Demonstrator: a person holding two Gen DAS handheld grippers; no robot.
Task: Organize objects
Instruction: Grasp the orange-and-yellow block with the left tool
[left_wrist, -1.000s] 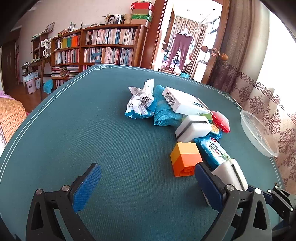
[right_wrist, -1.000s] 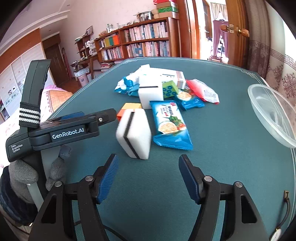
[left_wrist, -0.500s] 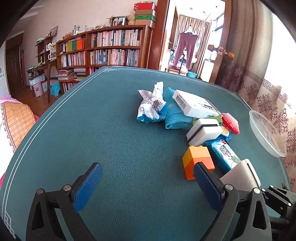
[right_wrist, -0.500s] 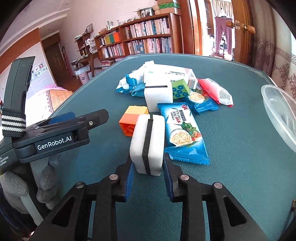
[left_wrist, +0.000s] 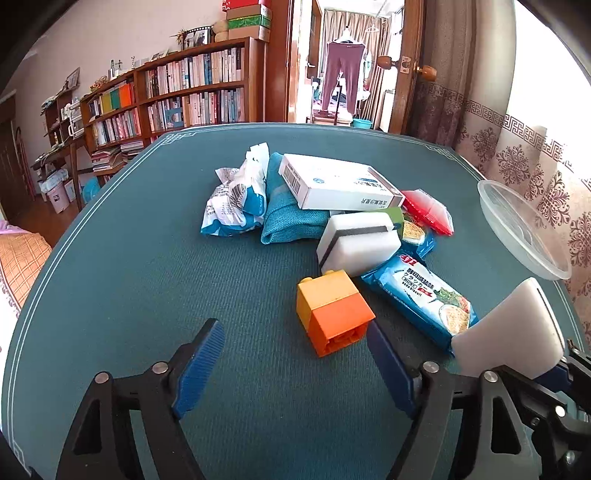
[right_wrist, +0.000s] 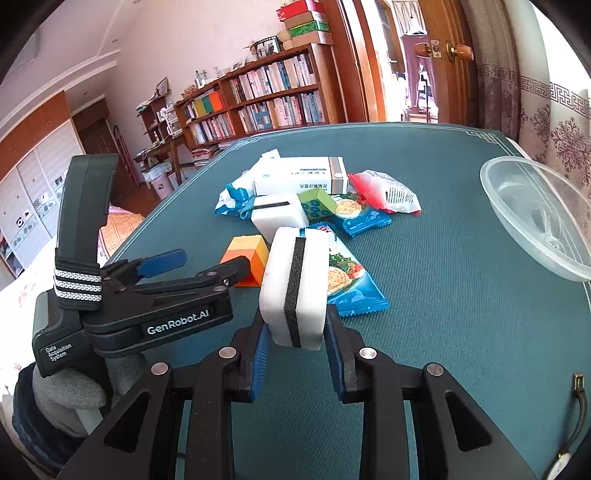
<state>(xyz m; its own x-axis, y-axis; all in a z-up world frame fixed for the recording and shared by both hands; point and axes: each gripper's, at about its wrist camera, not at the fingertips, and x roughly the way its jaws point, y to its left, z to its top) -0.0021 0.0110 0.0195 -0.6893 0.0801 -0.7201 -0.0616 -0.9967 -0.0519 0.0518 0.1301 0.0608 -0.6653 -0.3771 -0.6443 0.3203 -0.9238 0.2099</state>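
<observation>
Right gripper (right_wrist: 295, 347) clamped on white sponge (right_wrist: 295, 288), raised off table, black stripe running away from tongs. Clear bowl (right_wrist: 535, 214) ahead-right, nearer this hand. Left gripper (left_wrist: 295, 365) part-open, jaws just closing, empty; orange block (left_wrist: 332, 314) seemingly just beyond tips.

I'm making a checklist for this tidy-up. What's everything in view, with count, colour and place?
sponge: 2, white with black band; one in right gripper, one in the pile
block: 1, orange-yellow, ahead of left gripper
cracker pack: 1, blue, beside block
box: 1, white, atop pile
cloth: 1, teal, under box
wrapper: 1, white-blue, pile's left
red packet: 1, pile's right
green cube: 1, mid-pile
bowl: 1, clear, table's right edge
table: 1, teal
left gripper: black, blue fingers, open, just been closing, nothing between
right gripper: shut on sponge
</observation>
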